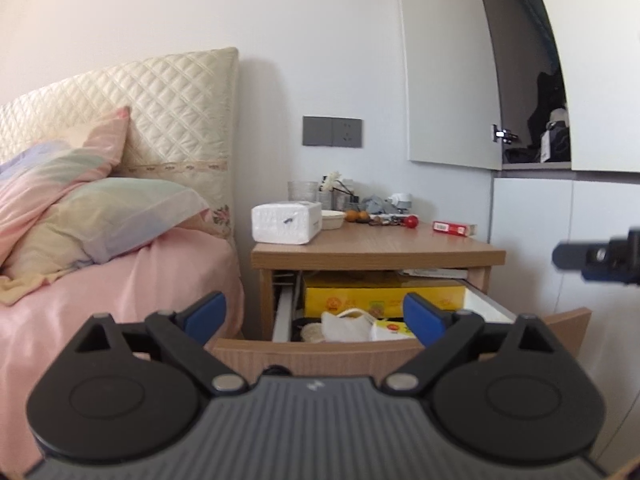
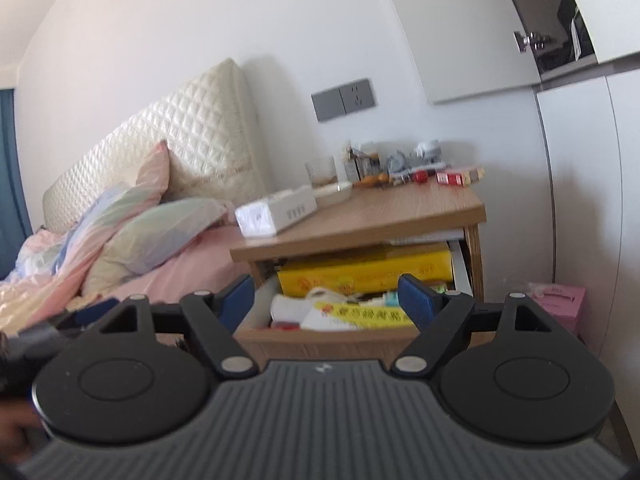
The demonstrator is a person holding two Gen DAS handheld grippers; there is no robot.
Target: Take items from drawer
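The wooden nightstand's drawer (image 1: 312, 350) (image 2: 324, 338) stands pulled out. Inside lie a long yellow box (image 1: 384, 300) (image 2: 364, 270), a white face mask (image 1: 346, 326) and a yellow-labelled packet (image 2: 360, 314). My left gripper (image 1: 314, 316) hovers open just in front of the drawer front, nothing between its blue pads. My right gripper (image 2: 326, 298) is also open and empty, held before the drawer from the right side. Part of the right gripper (image 1: 596, 258) shows at the right edge of the left wrist view.
The nightstand top (image 1: 376, 242) carries a white tissue pack (image 1: 286, 222), a glass (image 1: 302, 190), a red packet (image 1: 454, 227) and small clutter. A bed with pillows (image 1: 100, 216) lies to the left. A white cabinet (image 1: 560, 240) stands right, with a pink box (image 2: 558, 306) on the floor.
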